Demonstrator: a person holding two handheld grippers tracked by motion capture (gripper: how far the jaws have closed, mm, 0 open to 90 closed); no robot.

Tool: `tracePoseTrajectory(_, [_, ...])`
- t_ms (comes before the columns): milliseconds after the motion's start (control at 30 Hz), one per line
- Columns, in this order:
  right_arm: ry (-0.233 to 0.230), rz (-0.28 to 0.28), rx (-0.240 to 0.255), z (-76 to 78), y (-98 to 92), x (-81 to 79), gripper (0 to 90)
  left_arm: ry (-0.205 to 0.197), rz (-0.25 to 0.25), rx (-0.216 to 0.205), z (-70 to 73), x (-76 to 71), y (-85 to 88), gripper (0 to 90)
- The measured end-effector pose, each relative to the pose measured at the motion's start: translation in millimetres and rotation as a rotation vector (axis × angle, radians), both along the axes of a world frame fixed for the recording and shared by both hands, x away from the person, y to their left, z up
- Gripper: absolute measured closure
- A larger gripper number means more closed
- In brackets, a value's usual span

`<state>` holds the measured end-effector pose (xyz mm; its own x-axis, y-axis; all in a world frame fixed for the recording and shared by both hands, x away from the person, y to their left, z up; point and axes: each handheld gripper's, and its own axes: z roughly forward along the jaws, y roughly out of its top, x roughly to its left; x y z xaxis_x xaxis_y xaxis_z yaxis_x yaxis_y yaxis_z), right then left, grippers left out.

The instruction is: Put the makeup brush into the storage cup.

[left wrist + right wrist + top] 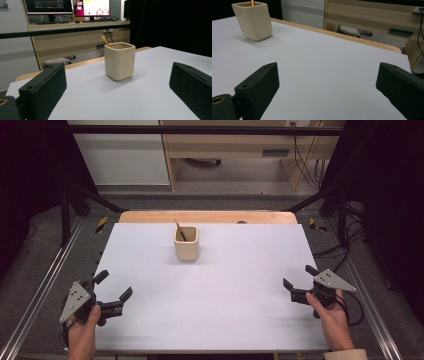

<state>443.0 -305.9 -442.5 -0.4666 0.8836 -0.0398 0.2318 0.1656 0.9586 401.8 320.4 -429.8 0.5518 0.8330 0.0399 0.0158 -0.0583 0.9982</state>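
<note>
Cream ceramic cup [186, 243] stands upright on the white sheet [215, 290] that covers the desk [207, 216], toward the far edge and a little left of centre. It has a squarish body with rounded corners, and a thin wooden stick [180, 231] leans inside it, its pale rounded tip poking above the rim at the far-left corner. In the left gripper view the cup [120, 61] sits straight ahead between the two black jaws, well beyond them, with the stick [105, 41] rising past its back rim.

Left gripper [114, 293] is held in a hand [82, 332] at the near-left corner of the sheet, jaws spread wide with nothing between them. Right gripper [298, 282] is held in the other hand [332, 320] at the near-right edge, jaws likewise spread wide and holding nothing; both are well apart from the cup. In the right gripper view the cup [253, 20] shows at the upper left, far off across bare sheet.

Beyond the desk, two lit monitors [67, 7] sit on a wooden bench
</note>
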Motion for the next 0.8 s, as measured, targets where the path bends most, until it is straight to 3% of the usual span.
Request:
tracePoseTrajectory(267, [-0.006, -0.005, 0.025, -6.5, -10.1, -6.4, 5.4, 0.001, 0.002, 0.001, -0.4, 0.2, 2.0, 0.5])
tracePoseTrajectory(433, [-0.034, 0.004, 0.045, -9.5, -14.1, -11.1, 5.3, -0.003, -0.002, 0.000, -0.6, 0.3, 3.2, 0.5])
tracePoseTrajectory(800, [-0.057, 0.029, 0.058, -15.9, -12.3, -17.8, 4.8, -0.010, -0.025, 0.025, -3.4, 2.6, 2.1, 0.8])
